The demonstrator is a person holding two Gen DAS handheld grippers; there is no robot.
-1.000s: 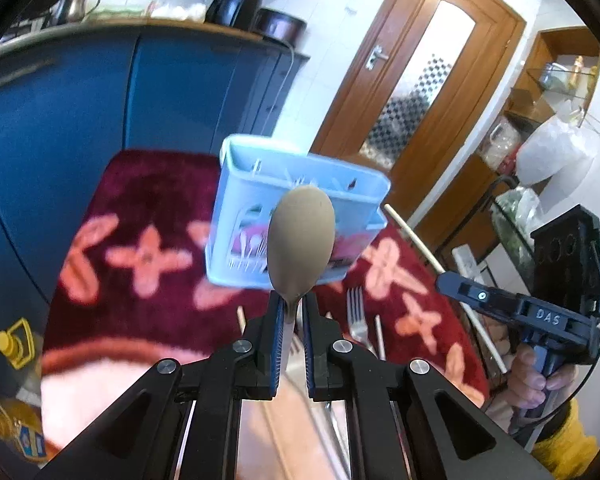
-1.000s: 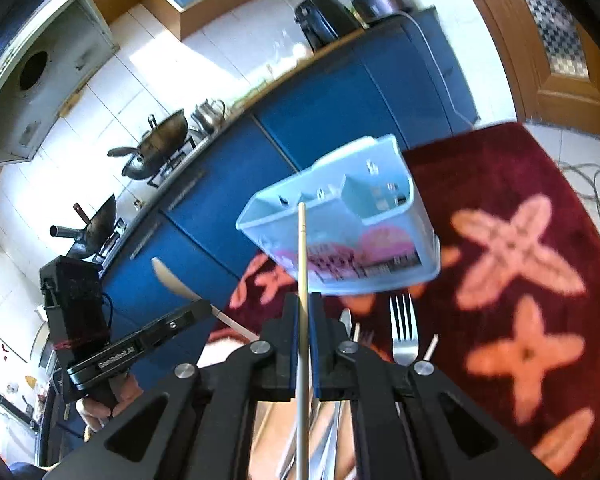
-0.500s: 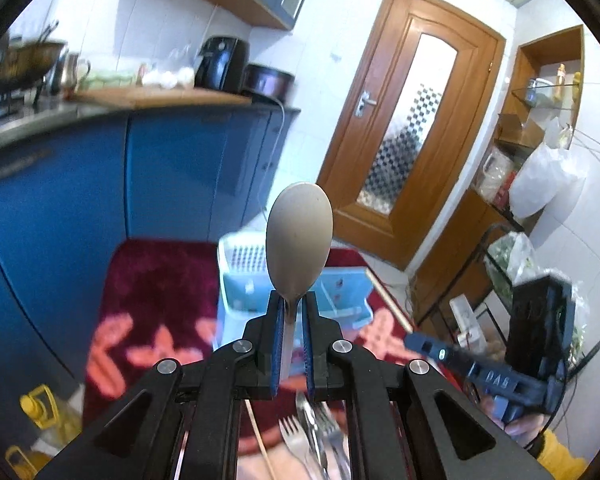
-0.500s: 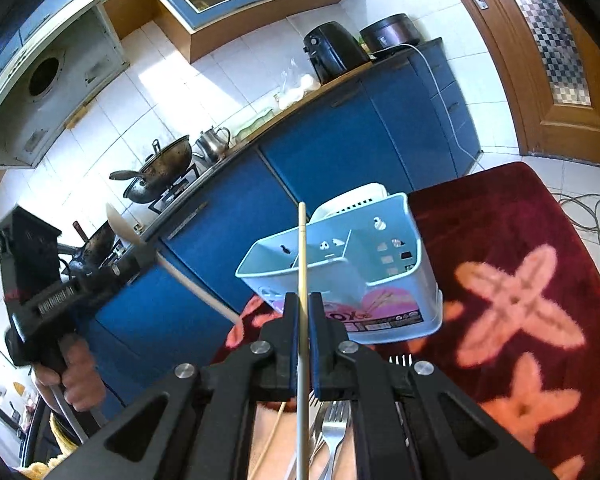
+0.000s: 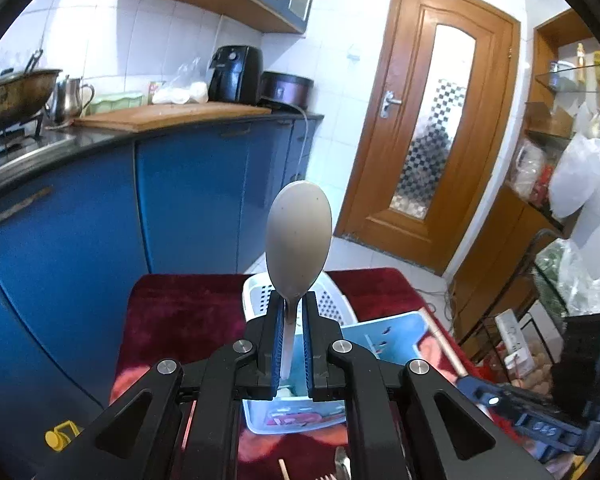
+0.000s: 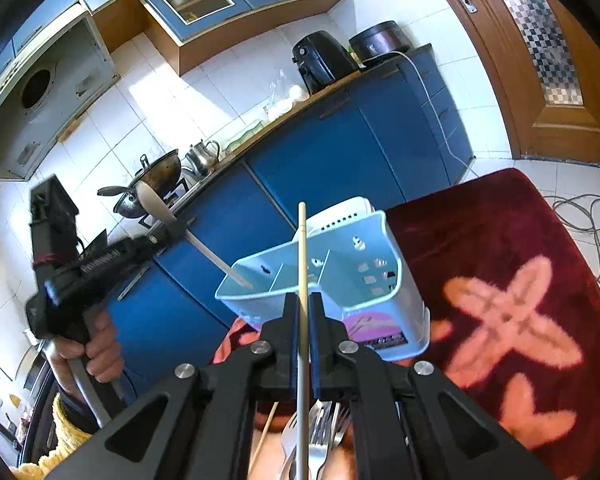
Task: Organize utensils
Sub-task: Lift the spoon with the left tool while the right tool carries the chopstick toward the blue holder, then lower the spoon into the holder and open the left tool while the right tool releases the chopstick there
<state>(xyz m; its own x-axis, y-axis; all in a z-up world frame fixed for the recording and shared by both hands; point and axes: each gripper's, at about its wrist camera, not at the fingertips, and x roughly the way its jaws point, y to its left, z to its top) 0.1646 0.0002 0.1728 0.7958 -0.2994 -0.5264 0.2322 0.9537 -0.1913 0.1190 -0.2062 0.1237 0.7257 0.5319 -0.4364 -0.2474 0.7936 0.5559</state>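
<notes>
My left gripper (image 5: pixel 291 300) is shut on the neck of a beige spoon (image 5: pixel 299 236), bowl upward. Below it stands the light blue utensil caddy (image 5: pixel 384 332). The right wrist view shows that gripper (image 6: pixel 168 232) at the left, raised, with the spoon's (image 6: pixel 150 202) handle tip reaching down into the left compartment of the caddy (image 6: pixel 340 276). My right gripper (image 6: pixel 303 300) is shut on a thin pale chopstick (image 6: pixel 302 248) that points up in front of the caddy's near wall. The chopstick (image 5: pixel 440 334) lies to the right of the caddy in the left wrist view.
The caddy stands on a dark red mat with pink crosses (image 6: pixel 500 260); a white perforated basket (image 5: pixel 332 300) is behind it. Several forks (image 6: pixel 320 440) lie under my right gripper. Blue cabinets (image 5: pixel 80 260) stand left, a wooden door (image 5: pixel 440 140) ahead, cables (image 6: pixel 580 216) on the floor.
My left gripper has risen and tipped up with the spoon, so the caddy sits lower in its view. The spoon's handle tip has come to the caddy's left compartment. The right gripper drifted slightly.
</notes>
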